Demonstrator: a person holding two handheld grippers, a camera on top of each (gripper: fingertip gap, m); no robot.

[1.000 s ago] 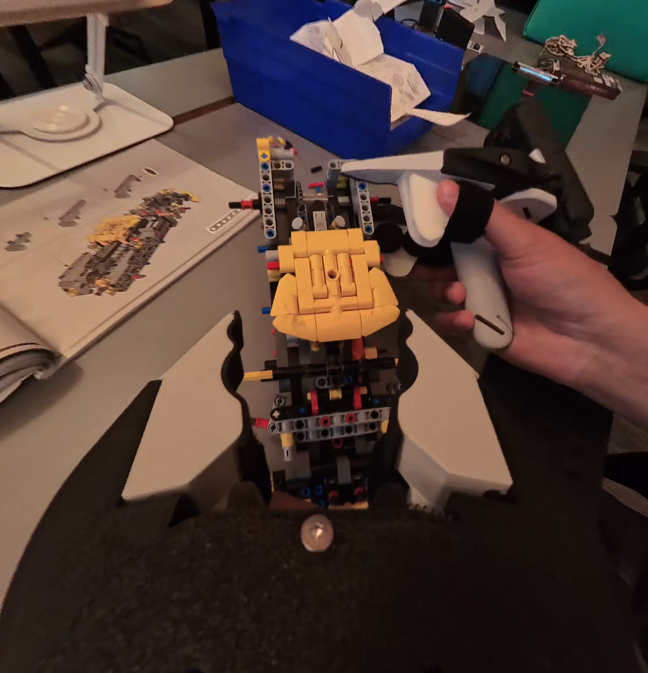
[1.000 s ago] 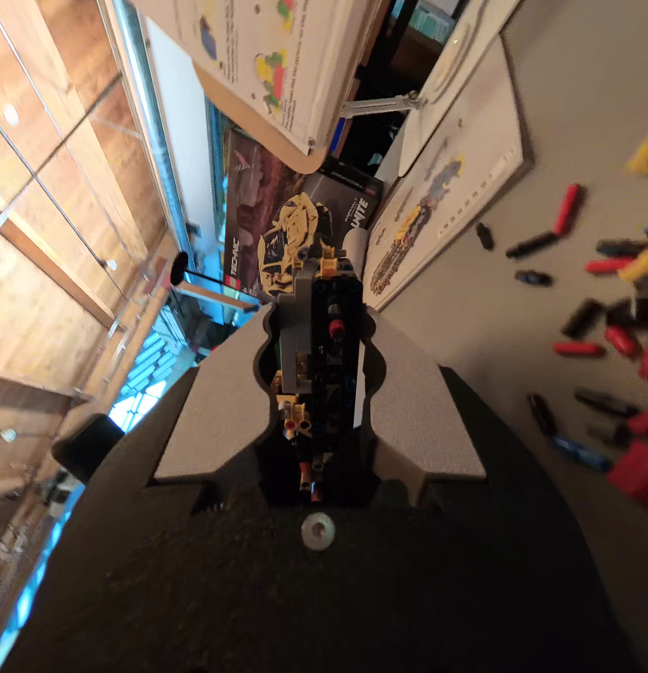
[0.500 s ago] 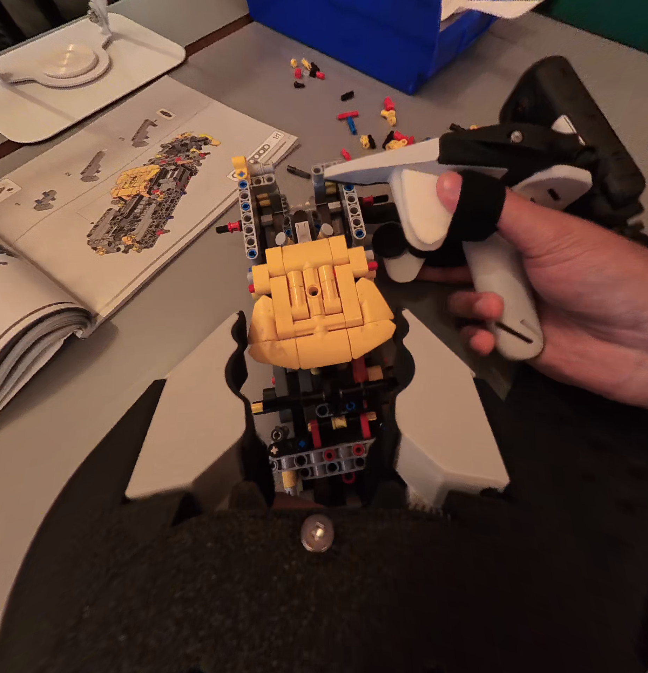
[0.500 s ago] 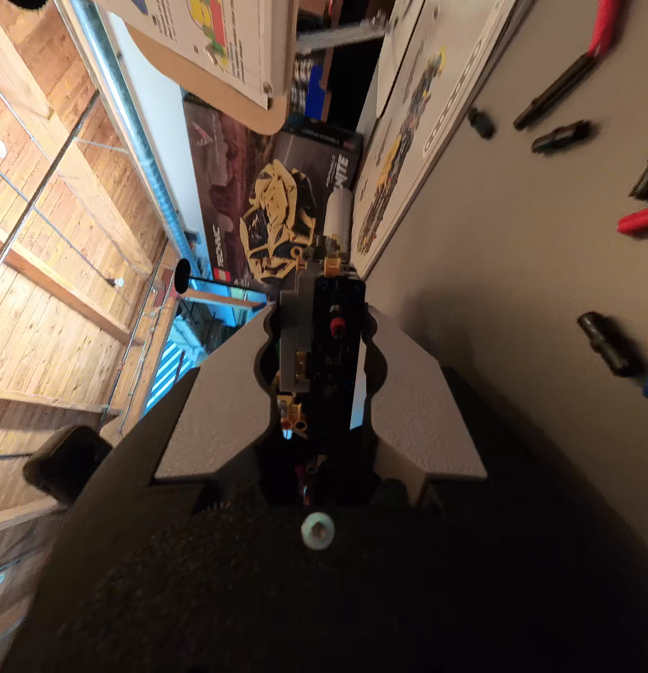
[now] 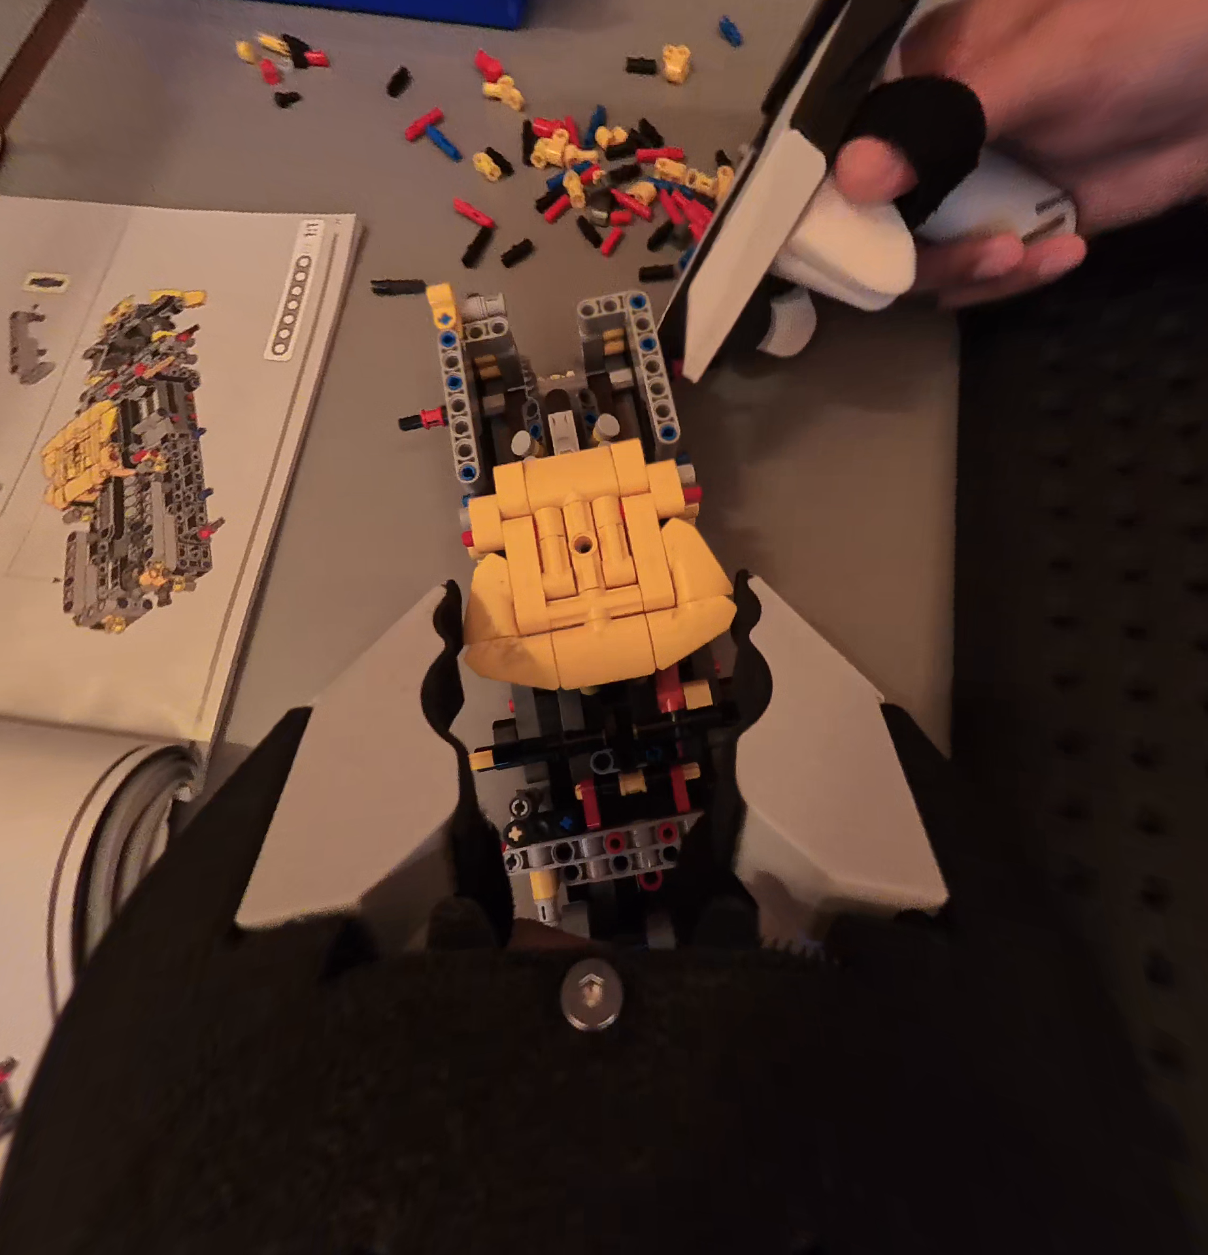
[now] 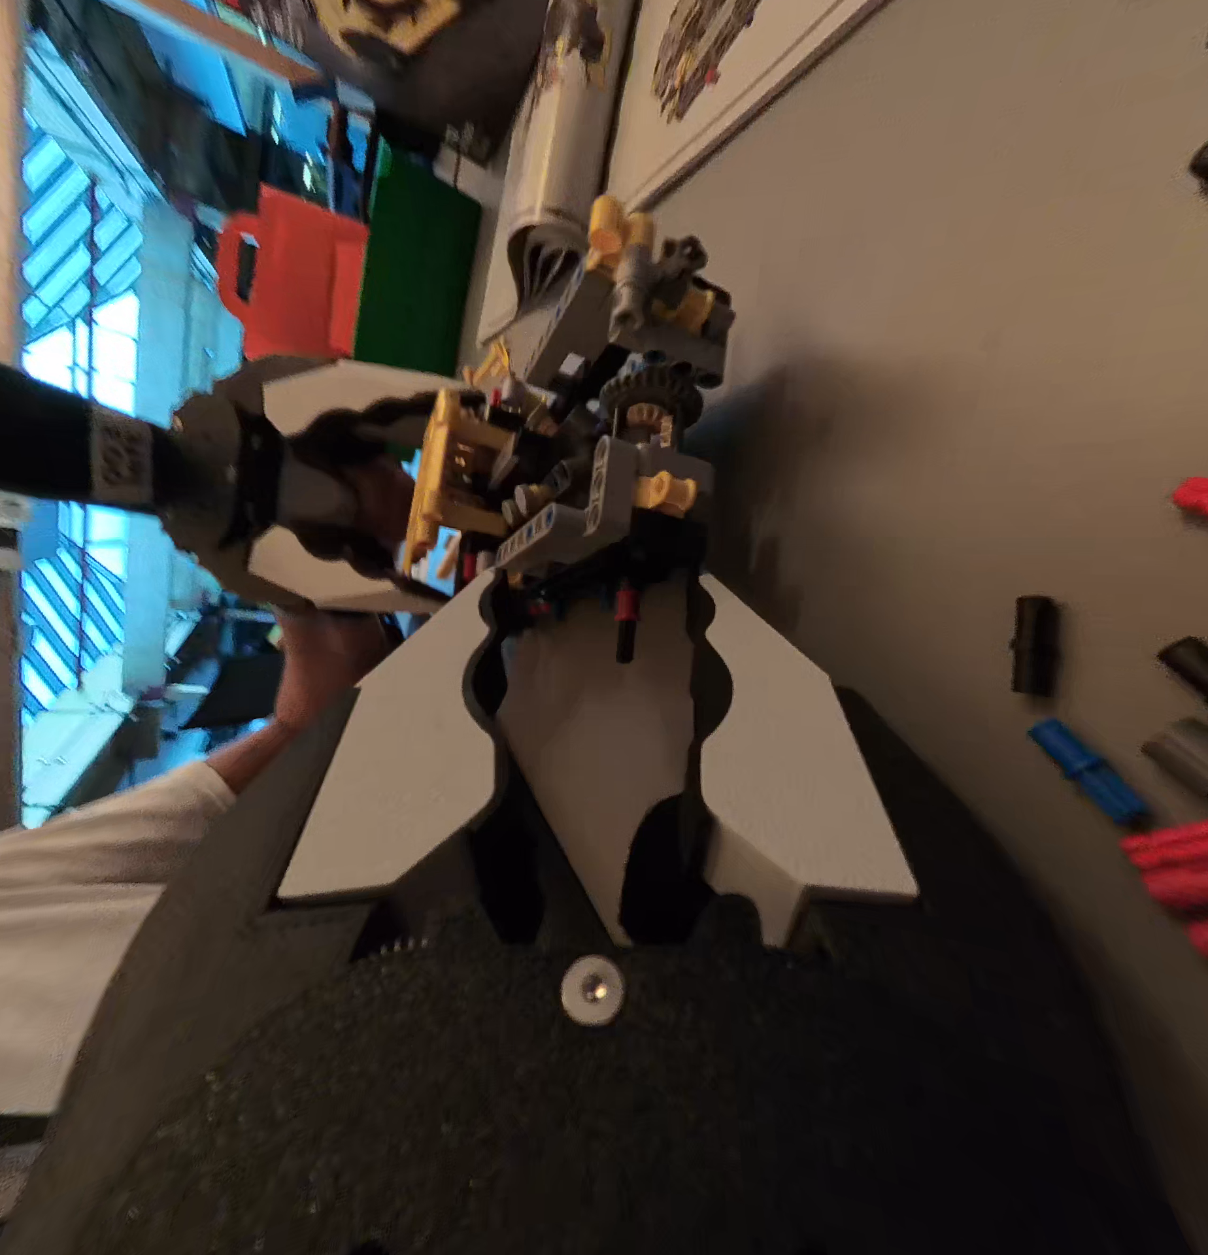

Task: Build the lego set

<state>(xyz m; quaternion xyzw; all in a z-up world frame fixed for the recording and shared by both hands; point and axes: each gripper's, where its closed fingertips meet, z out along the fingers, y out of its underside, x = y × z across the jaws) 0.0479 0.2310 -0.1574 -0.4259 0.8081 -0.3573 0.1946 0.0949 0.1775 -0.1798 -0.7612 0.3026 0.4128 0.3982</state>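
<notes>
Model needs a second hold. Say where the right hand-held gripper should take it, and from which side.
Probably the grey beam frame at its far end, from the right: flat beams, free of the left hand-held gripper, unlike the rounded yellow hood.

The lego model [image 5: 574, 577] sat between the fingers of the left gripper [image 5: 598, 611], its far end reaching out over the table [image 5: 357, 516] toward the scattered loose pieces [image 5: 588, 170] beyond it. An open instruction booklet [image 5: 146, 441] lay on the table to the model's left, while the right gripper [image 5: 737, 271], held in a hand [image 5: 1063, 122], stood just beside the model's far right corner. In the right wrist view the model [image 6: 588, 441] lay ahead of the right gripper's [image 6: 598, 611] fingertips, with the left gripper [image 6: 357, 489] to its left and more loose pieces [image 6: 1090, 774] on the table to the right.
</notes>
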